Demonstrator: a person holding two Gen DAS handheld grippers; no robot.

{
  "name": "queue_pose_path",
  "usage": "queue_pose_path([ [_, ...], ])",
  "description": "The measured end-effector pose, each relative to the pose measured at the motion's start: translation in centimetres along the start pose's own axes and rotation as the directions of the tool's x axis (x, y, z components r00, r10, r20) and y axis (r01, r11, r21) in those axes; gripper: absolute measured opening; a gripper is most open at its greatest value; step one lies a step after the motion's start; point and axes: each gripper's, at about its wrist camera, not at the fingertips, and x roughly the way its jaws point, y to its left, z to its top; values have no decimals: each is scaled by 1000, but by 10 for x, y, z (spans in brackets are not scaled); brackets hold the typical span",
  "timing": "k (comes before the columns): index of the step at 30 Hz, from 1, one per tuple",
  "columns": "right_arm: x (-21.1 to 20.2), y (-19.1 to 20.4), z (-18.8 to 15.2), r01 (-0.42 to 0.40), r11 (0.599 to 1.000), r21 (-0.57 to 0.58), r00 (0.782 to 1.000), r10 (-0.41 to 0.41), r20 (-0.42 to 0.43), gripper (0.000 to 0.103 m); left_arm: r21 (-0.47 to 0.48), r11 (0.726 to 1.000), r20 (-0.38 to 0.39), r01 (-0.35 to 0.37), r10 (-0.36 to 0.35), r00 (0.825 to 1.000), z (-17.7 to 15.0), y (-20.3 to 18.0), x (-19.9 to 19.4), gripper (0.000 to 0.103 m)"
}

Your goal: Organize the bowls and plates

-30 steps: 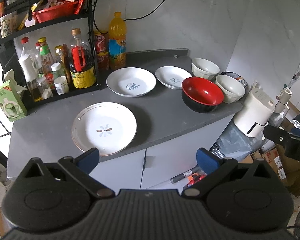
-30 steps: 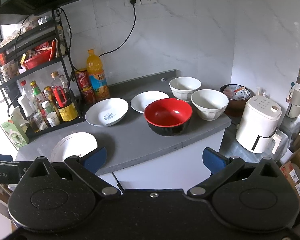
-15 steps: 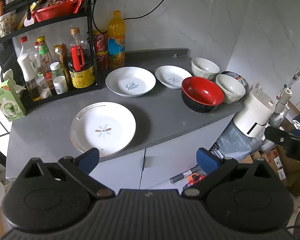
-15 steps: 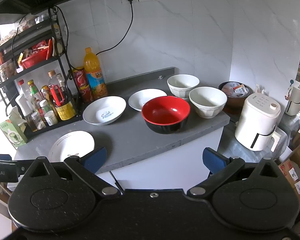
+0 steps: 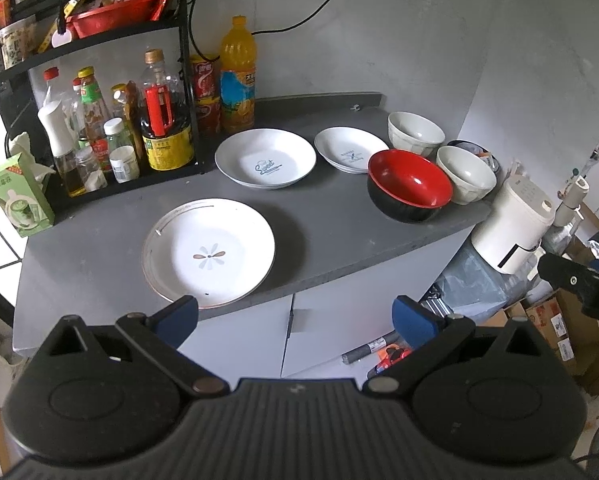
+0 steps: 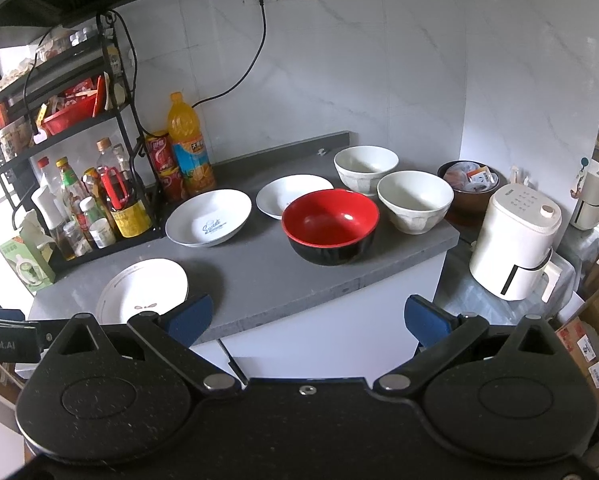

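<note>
Blue-padded left gripper (image 5: 295,314): low centre of the left wrist view, spread wide, holding nothing, in front of the counter edge.
Right gripper (image 6: 307,318): bottom centre of its own view, equally wide apart and empty.
Flower plate (image 5: 208,253): nearest dish, centre left, on the grey counter (image 5: 327,236).
Red bowl (image 5: 409,190): centre right, just beside two white bowls, (image 5: 465,174) and (image 5: 415,134).
Printed plate (image 5: 265,163): mid-counter, a smaller plate (image 5: 351,155) to its right.
Bottle rack (image 5: 99,92): upper left, against the wall.
Orange bottle (image 5: 237,76): top centre, beside the rack.
</note>
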Motion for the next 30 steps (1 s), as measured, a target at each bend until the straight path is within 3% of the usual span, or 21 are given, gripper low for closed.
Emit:
queue_pose_path([
  [14, 21, -5, 14, -12, 1000, 11, 1000, 12, -6, 103, 12, 1000, -13, 4, -4, 1000, 23, 3, 22, 102],
  [30, 69, -8, 44, 88, 994, 67, 996, -87, -16, 103, 92, 994, -19, 65, -64, 998, 84, 0, 81, 102],
])
